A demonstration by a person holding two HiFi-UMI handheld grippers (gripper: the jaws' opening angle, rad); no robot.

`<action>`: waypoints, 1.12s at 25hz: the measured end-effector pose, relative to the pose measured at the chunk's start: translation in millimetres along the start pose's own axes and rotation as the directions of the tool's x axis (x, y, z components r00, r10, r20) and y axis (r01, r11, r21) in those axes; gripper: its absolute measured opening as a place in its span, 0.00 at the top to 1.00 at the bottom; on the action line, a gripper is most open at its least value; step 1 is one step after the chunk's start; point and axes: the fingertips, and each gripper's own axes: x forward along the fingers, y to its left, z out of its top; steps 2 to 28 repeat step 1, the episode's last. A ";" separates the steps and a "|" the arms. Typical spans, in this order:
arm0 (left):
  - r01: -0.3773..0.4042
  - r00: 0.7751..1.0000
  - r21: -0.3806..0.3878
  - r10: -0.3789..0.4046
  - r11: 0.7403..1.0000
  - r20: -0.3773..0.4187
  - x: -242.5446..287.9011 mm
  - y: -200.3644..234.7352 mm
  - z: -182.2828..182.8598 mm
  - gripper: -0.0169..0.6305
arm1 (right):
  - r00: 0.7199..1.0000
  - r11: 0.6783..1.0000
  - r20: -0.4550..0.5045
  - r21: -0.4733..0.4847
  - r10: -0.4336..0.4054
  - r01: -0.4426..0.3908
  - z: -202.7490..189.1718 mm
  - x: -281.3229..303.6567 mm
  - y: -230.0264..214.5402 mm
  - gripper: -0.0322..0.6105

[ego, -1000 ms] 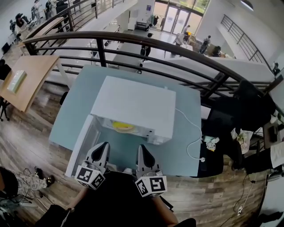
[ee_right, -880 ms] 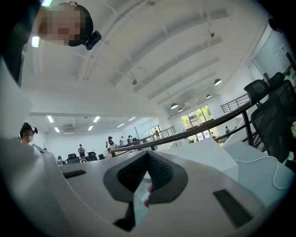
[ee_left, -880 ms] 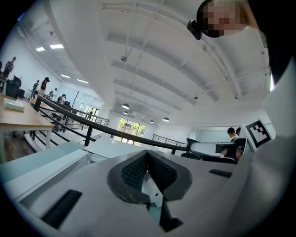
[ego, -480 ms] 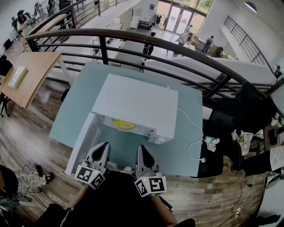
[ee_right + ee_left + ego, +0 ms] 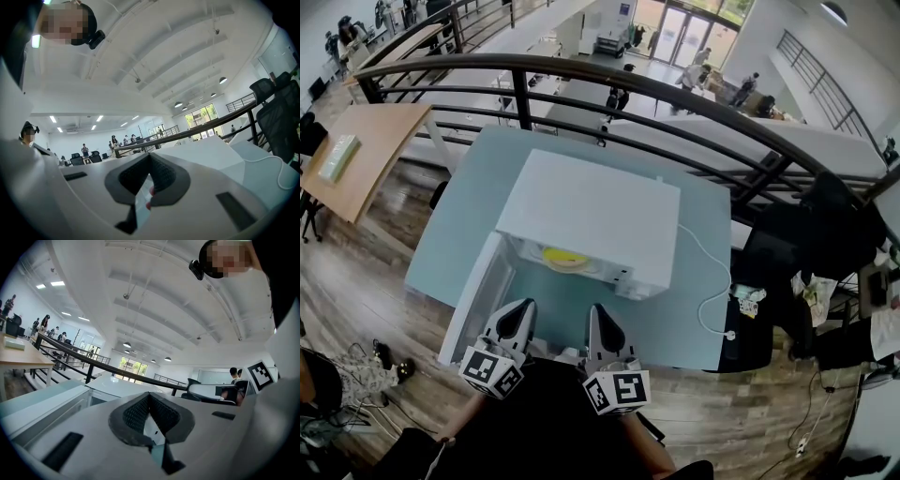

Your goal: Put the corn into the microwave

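The white microwave stands on a pale blue table, its door swung open to the left. Inside the cavity lies the yellow corn on a pale round plate. Both grippers hover side by side at the near table edge, in front of the opening and apart from the corn. My left gripper is shut with nothing in it; its pads meet in the left gripper view. My right gripper is shut and holds nothing.
A white power cable loops over the table right of the microwave. A dark railing runs behind the table. A wooden desk stands at the far left, a black chair at the right.
Only the head view has drifted slightly; both grippers, the open door and the corn stay where they were.
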 end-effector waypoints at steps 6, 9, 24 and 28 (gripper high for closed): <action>0.000 1.000 -0.001 0.000 1.000 -0.002 -0.1 -0.4 -0.1 0.97 | 1.000 1.000 -0.001 -0.001 0.001 -0.001 -0.3 -0.1 0.1 0.94; 0.000 1.000 -0.001 0.000 1.000 -0.002 -0.1 -0.4 -0.1 0.97 | 1.000 1.000 -0.001 -0.001 0.001 -0.001 -0.3 -0.1 0.1 0.94; 0.000 1.000 -0.001 0.000 1.000 -0.002 -0.1 -0.4 -0.1 0.97 | 1.000 1.000 -0.001 -0.001 0.001 -0.001 -0.3 -0.1 0.1 0.94; 0.000 1.000 -0.001 0.000 1.000 -0.002 -0.1 -0.4 -0.1 0.97 | 1.000 1.000 -0.001 -0.001 0.001 -0.001 -0.3 -0.1 0.1 0.94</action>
